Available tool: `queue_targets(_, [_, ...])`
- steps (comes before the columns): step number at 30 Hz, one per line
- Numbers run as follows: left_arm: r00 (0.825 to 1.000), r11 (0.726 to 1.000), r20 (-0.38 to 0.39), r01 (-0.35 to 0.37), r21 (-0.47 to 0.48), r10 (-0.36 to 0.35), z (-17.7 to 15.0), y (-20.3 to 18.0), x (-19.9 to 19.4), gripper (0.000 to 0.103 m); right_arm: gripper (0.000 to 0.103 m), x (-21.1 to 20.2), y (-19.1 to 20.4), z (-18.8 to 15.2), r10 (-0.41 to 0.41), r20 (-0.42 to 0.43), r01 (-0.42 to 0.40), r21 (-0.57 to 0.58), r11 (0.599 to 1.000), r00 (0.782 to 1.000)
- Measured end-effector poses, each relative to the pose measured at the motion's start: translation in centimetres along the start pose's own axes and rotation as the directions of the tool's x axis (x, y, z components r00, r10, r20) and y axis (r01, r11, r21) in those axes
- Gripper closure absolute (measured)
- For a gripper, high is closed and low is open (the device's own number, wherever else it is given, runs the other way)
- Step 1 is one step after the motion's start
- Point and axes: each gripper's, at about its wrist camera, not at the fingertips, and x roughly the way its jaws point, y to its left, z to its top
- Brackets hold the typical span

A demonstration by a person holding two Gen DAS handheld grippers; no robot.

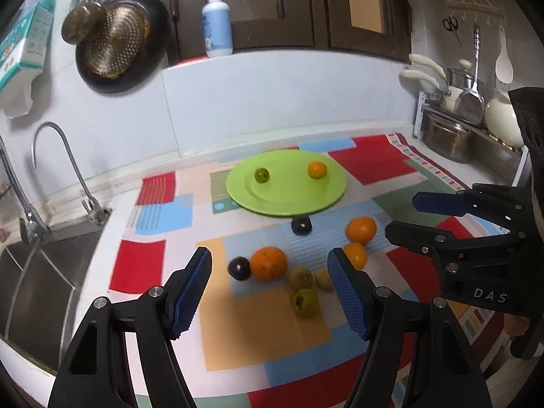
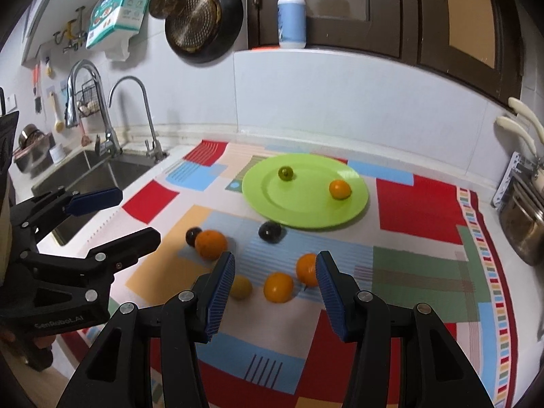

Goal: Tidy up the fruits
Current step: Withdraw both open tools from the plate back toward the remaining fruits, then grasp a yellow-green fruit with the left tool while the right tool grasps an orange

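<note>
A lime green plate (image 1: 289, 200) (image 2: 306, 210) sits at the back of the patterned cloth and holds a small green fruit (image 1: 261, 174) (image 2: 285, 173) and a small orange (image 1: 317, 169) (image 2: 339, 189). In front of it several fruits lie loose: a dark plum (image 1: 301, 226) (image 2: 269, 231), a big orange (image 1: 269, 262) (image 2: 210, 244), another dark fruit (image 1: 239, 268), two oranges (image 2: 307, 269) (image 2: 278, 287), a yellowish fruit (image 2: 240, 287) and a green one (image 1: 305, 302). My left gripper (image 1: 269, 251) (image 2: 137, 214) hovers open over the big orange. The right gripper (image 2: 275, 256) (image 1: 403, 216) hovers open over the two oranges, holding nothing.
A steel sink (image 1: 40, 272) with a faucet (image 1: 51, 142) lies left of the cloth (image 2: 418, 204). A dish rack with pots (image 1: 448, 136) stands at the right. A pan (image 1: 115, 44) hangs on the wall and a pump bottle (image 1: 217, 23) stands on the ledge.
</note>
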Motion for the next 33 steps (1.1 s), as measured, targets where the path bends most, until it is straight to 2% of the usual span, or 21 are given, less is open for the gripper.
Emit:
queue_targets(7, [0.999, 0.999, -0.045, 0.0, 0.054, 0.002, -1.3, -1.1, 1.7, 0.037, 0.052, 1.9, -0.2, -1.3, -0.004, -0.057, 0.002, -0.03, 1.0, 0.998])
queue_targets(19, [0.984, 0.995, -0.166, 0.074, 0.062, -0.063, -2.9, -1.6, 5.4, 0.05, 0.053, 5.6, -0.8, -2.6, 0.031, -0.166, -0.036, -0.026, 0.999, 0.986])
queue_targets(33, [0.966, 0.991, -0.234, 0.122, 0.053, -0.107, -3.8, -1.8, 7.4, 0.063, 0.053, 8.0, -1.1, -2.9, 0.033, -0.211, -0.045, -0.051, 0.998, 0.977])
